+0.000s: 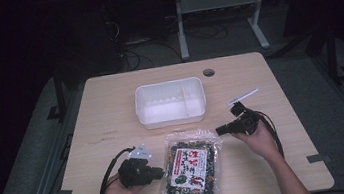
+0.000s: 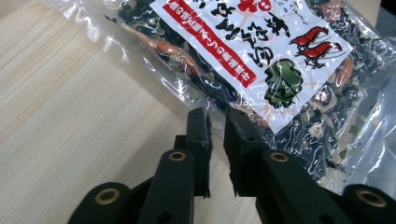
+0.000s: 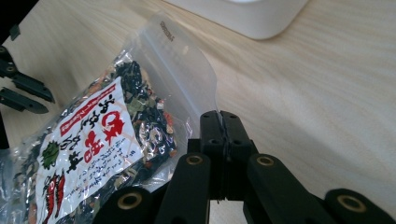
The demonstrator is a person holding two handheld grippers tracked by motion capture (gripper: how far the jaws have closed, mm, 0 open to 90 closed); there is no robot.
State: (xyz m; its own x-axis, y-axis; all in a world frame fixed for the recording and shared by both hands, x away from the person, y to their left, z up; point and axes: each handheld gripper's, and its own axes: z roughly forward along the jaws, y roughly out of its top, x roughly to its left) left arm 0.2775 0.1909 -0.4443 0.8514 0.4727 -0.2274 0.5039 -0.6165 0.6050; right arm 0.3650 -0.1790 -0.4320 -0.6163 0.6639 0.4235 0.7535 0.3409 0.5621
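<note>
On my screen the bench (image 1: 112, 115) is pale wood, and a clear bag (image 1: 191, 167) of dark dried food with a white and red label lies flat near its front edge, between my two hands. The left gripper (image 1: 159, 172) lies at the bag's left edge. In the left gripper view its jaws stand a little apart, with a narrow gap between them, and their tips are at the bag's clear border; I cannot tell if they touch the plastic. The left hand (image 1: 117, 192) holds this gripper low over the bench, and its black cable (image 1: 107, 173) curls to the left. The right gripper (image 1: 220, 130) is near the bag's upper right corner and points to the left. In the right gripper view its jaws are pressed together, and the tips sit just at the edge of the bag's empty clear flap (image 3: 180, 60); whether some plastic is caught between them I cannot say. The right hand (image 1: 256, 139) holds it from the right side. Behind the bag, toward the middle of the bench, stands a white bin (image 1: 171, 103), open at the top and well apart from both grippers. A thin white stick (image 1: 243, 97) lies to the right of the bin, just behind the right gripper. A round hole (image 1: 208, 72) is in the bench near its far edge.
</note>
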